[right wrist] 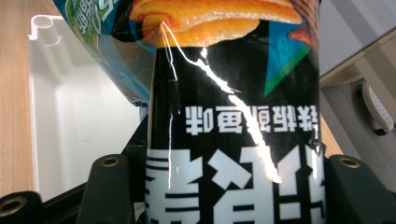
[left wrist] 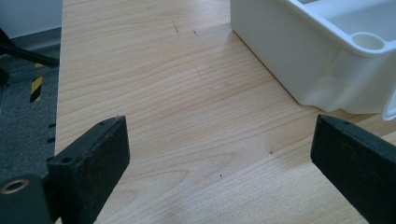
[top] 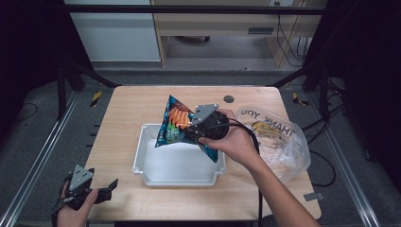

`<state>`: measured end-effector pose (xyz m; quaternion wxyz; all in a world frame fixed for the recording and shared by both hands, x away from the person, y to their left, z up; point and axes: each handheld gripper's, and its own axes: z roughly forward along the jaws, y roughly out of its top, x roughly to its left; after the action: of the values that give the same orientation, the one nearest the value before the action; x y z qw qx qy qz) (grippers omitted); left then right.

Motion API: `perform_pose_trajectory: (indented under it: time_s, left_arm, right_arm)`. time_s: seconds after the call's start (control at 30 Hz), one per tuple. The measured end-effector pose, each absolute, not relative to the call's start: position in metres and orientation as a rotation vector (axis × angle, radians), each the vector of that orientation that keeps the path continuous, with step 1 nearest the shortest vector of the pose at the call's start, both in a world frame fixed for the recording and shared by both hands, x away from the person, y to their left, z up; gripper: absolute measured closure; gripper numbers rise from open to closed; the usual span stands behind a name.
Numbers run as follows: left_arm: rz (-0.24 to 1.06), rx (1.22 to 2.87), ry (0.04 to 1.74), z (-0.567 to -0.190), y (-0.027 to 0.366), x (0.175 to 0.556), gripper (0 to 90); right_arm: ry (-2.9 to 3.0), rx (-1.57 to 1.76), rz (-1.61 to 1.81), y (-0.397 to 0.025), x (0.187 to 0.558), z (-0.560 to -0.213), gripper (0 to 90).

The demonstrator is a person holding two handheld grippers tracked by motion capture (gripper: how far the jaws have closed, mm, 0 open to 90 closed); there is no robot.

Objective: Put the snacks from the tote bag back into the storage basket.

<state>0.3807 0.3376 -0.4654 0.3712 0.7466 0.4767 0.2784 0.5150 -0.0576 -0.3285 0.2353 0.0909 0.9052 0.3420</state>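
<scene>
Holding snack bag clamped in right gripper above white tray for drop-in; left gripper released, parked near-left.

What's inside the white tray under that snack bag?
The white tray looks bare inside: its visible floor holds nothing. The snack bag, clamped in the right tool, hangs above its far edge and covers that strip, so anything lying there can't be seen.

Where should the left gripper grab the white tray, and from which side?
Grip the white tray by its rim at the near left corner, probably coming from the left, where the open left gripper already faces it. The rim juts out as a thin lip over the wall, narrow enough to pinch.
</scene>
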Motion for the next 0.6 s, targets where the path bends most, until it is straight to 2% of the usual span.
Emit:
perform_pose_trajectory:
  time_s: [0.6]
  left_arm:
    - [0.708, 1.919, 1.216, -0.465, 0.337, 0.381, 4.1]
  right_arm:
    - [2.549, 0.194, 0.911, -0.034, 0.514, -0.346, 42.2]
